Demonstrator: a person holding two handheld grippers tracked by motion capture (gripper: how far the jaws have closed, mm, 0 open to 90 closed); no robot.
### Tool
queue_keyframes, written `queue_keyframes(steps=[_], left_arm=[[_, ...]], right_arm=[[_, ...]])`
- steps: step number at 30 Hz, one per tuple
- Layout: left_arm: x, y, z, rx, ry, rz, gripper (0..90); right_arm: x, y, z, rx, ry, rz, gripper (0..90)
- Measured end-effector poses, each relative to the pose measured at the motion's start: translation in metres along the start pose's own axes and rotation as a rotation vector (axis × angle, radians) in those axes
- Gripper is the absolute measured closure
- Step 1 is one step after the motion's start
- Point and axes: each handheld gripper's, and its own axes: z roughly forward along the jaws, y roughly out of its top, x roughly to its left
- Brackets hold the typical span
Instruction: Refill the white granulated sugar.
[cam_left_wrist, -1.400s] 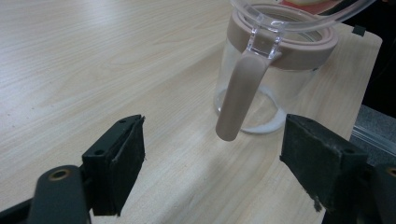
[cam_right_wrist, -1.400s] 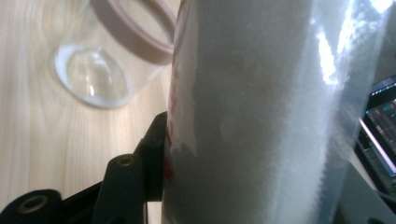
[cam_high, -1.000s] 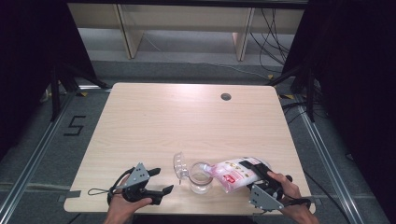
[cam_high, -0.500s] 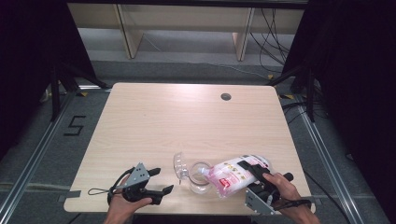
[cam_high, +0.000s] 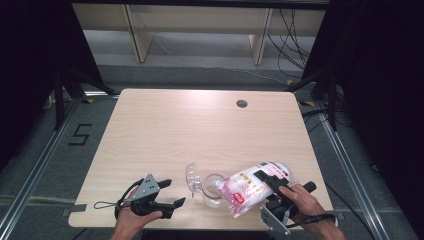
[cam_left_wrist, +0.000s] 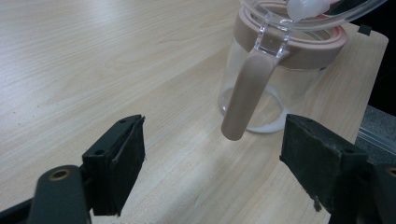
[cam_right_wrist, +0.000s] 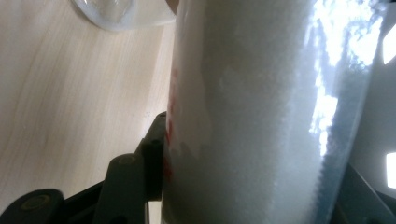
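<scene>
A clear glass jar (cam_high: 214, 191) with a pinkish rim (cam_left_wrist: 299, 39) and a flipped-open lid (cam_high: 193, 176) stands near the table's front edge. A little white powder lies at its bottom. My right gripper (cam_high: 267, 186) is shut on a clear bag of white granules (cam_high: 250, 186) with red print, tilted so its corner rests over the jar's mouth. In the right gripper view the bag (cam_right_wrist: 261, 116) sits between the jaws. My left gripper (cam_high: 172, 192) rests open on the table left of the jar, whose latch handle (cam_left_wrist: 245, 93) hangs between its jaws.
The light wooden table (cam_high: 200, 125) has a round cable hole (cam_high: 242, 103) at its far right. Metal frame rails and a shelf stand beyond the far edge. A floor marking (cam_high: 80, 134) lies to the left.
The right gripper has tipped the bag further left and down, bringing its corner over the jar's mouth. The left gripper has stayed put.
</scene>
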Motion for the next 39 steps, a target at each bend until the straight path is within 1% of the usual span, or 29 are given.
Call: queue_keyframes(steps=[2, 3, 4, 5, 6, 9, 10, 11, 12, 13, 16, 17, 18, 19, 20, 22, 24, 26, 27, 28, 30, 31, 32, 33, 35, 36, 37, 39], left_arm=[[0.000, 0.000, 0.000, -0.002, 0.000, 0.000, 21.2], [0.000, 0.000, 0.000, -0.003, 0.000, 0.000, 21.2], [0.000, 0.000, 0.000, -0.002, 0.000, 0.000, 21.2], [-0.001, 0.000, 0.000, -0.007, 0.000, -0.005, 21.2], [-0.001, 0.000, 0.000, -0.003, 0.006, -0.004, 21.2], [0.000, 0.000, 0.000, -0.007, 0.003, -0.005, 21.3], [0.000, 0.000, 0.000, -0.006, 0.002, -0.003, 21.2], [0.000, 0.000, 0.000, -0.001, 0.001, -0.001, 21.3], [0.000, 0.000, 0.000, 0.000, 0.001, -0.002, 21.3], [0.000, 0.000, 0.000, 0.000, 0.001, 0.000, 21.2], [0.000, 0.000, 0.000, -0.002, 0.001, 0.001, 21.3], [0.000, 0.000, 0.000, -0.002, 0.001, -0.001, 21.3], [0.000, 0.000, 0.000, 0.001, 0.002, 0.001, 21.3], [0.000, 0.000, 0.000, 0.003, -0.001, 0.002, 21.3], [0.000, 0.000, 0.000, 0.002, 0.001, 0.003, 21.3], [-0.001, 0.000, 0.001, -0.005, 0.000, -0.003, 21.3], [0.000, 0.000, 0.000, -0.002, 0.000, 0.002, 21.3], [-0.001, 0.000, 0.001, -0.005, 0.000, -0.004, 21.3], [0.000, 0.000, 0.000, 0.000, 0.001, 0.002, 21.4], [0.000, 0.000, 0.000, -0.004, 0.001, -0.002, 21.3], [0.000, 0.000, 0.000, -0.002, 0.000, 0.003, 21.4], [-0.001, 0.000, 0.000, -0.002, 0.000, 0.002, 21.4], [-0.001, 0.000, 0.000, -0.003, 0.000, 0.001, 21.4], [-0.001, 0.000, 0.000, -0.003, 0.000, 0.001, 21.4], [0.000, 0.000, 0.000, -0.003, 0.000, 0.002, 21.4], [0.000, 0.000, 0.000, -0.003, 0.000, 0.001, 21.4], [0.000, 0.000, 0.000, -0.004, 0.000, 0.000, 21.4], [-0.001, 0.000, 0.000, -0.003, -0.001, 0.003, 21.5]], right_arm=[[-0.002, 0.000, 0.000, -0.010, -0.008, -0.025, 50.9], [-0.003, 0.000, 0.000, -0.008, -0.013, -0.028, 50.9], [-0.004, 0.000, 0.000, -0.002, -0.010, -0.043, 50.9], [-0.002, 0.001, 0.000, 0.014, -0.008, -0.036, 50.9], [-0.003, 0.001, 0.000, 0.008, -0.015, -0.055, 51.0], [-0.004, 0.002, 0.001, 0.008, -0.011, -0.061, 51.0], [-0.002, 0.002, 0.000, 0.025, -0.003, -0.041, 51.0], [-0.002, 0.002, 0.000, 0.027, -0.004, -0.048, 51.1], [-0.005, 0.003, 0.000, 0.017, -0.013, -0.093, 51.1], [-0.006, 0.003, 0.000, 0.018, -0.018, -0.106, 51.1], [-0.008, 0.004, 0.000, 0.025, -0.019, -0.124, 51.1], [-0.006, 0.004, -0.001, 0.037, -0.011, -0.105, 51.2], [-0.006, 0.005, -0.001, 0.044, -0.011, -0.113, 51.2], [-0.008, 0.006, 0.000, 0.034, -0.020, -0.140, 51.2], [-0.009, 0.006, -0.001, 0.033, -0.021, -0.145, 51.2], [-0.008, 0.007, -0.001, 0.047, -0.012, -0.134, 51.3], [-0.010, 0.008, 0.000, 0.035, -0.020, -0.164, 51.3], [-0.011, 0.008, 0.001, 0.034, -0.020, -0.170, 51.4], [-0.011, 0.009, 0.001, 0.034, -0.022, -0.176, 51.4], [-0.009, 0.009, 0.000, 0.053, -0.015, -0.157, 51.4], [-0.010, 0.009, -0.001, 0.059, -0.017, -0.171, 51.5], [-0.009, 0.009, -0.001, 0.064, -0.016, -0.147, 51.5], [-0.011, 0.009, -0.001, 0.059, -0.020, -0.166, 51.5], [-0.011, 0.010, -0.002, 0.065, -0.020, -0.176, 51.6], [-0.011, 0.010, -0.002, 0.068, -0.019, -0.180, 51.6], [-0.013, 0.011, -0.002, 0.057, -0.032, -0.215, 51.6], [-0.012, 0.011, -0.002, 0.072, -0.025, -0.208, 51.6], [-0.012, 0.012, -0.003, 0.080, -0.021, -0.208, 51.7]])
